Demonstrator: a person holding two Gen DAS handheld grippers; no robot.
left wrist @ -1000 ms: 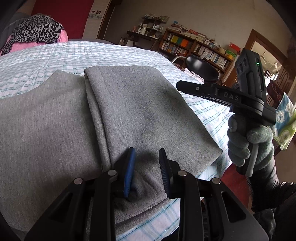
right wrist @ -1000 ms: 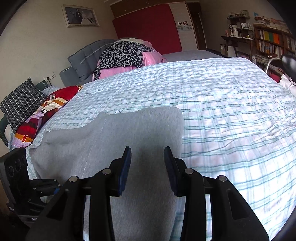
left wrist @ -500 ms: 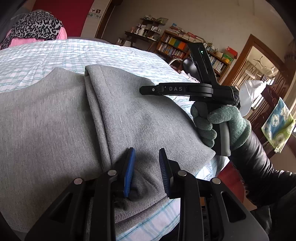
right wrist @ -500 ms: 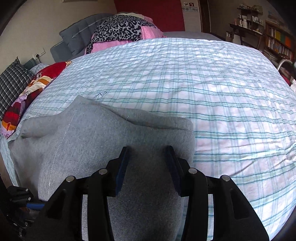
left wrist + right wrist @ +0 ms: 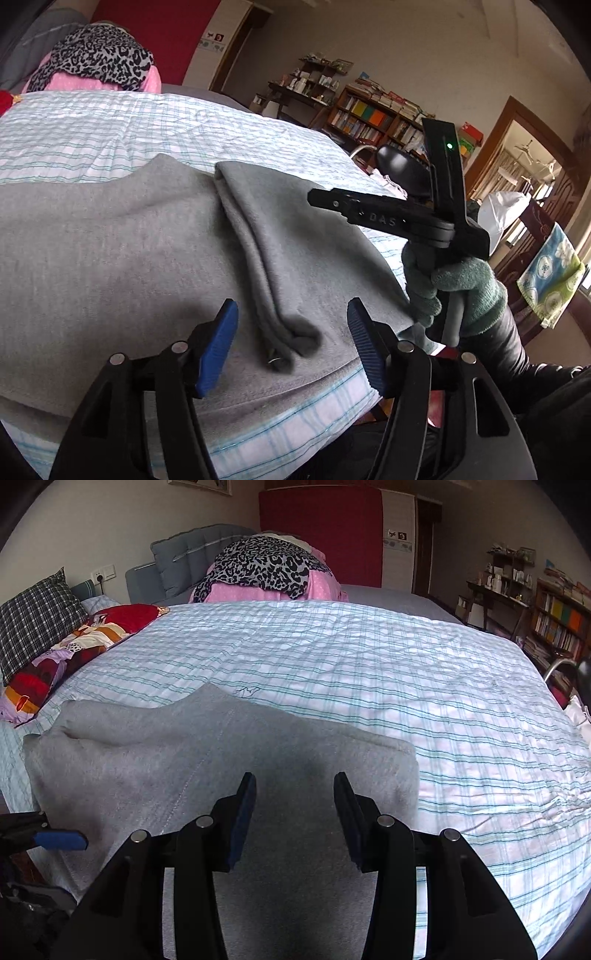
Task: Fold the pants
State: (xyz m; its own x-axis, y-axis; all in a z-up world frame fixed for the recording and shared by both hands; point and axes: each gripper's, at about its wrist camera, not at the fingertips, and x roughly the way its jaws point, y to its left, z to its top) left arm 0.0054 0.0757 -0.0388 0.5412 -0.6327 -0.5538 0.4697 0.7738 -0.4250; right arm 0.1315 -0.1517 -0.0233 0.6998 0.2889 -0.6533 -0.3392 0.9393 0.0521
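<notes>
The grey pants (image 5: 110, 251) lie folded on the bed's checked sheet (image 5: 92, 125), one part laid over the other with a thick fold ridge (image 5: 258, 266) down the middle. My left gripper (image 5: 291, 332) is open and empty, its blue pads either side of the bunched end of the ridge. My right gripper (image 5: 295, 805) is open and empty above the pants (image 5: 184, 760). It also shows in the left wrist view (image 5: 388, 218), held in a green glove over the pants' right edge.
A leopard-print and pink bedding pile (image 5: 266, 572) sits at the head of the bed. Pillows (image 5: 40, 613) lie at the left. Bookshelves (image 5: 373, 118) and a doorway (image 5: 524, 177) stand beyond the bed's right edge. The bed's near edge (image 5: 280, 435) is just below my left gripper.
My left gripper has opened wide and let go of the bunched grey cloth. My right gripper has lifted and drawn back a little over the pants.
</notes>
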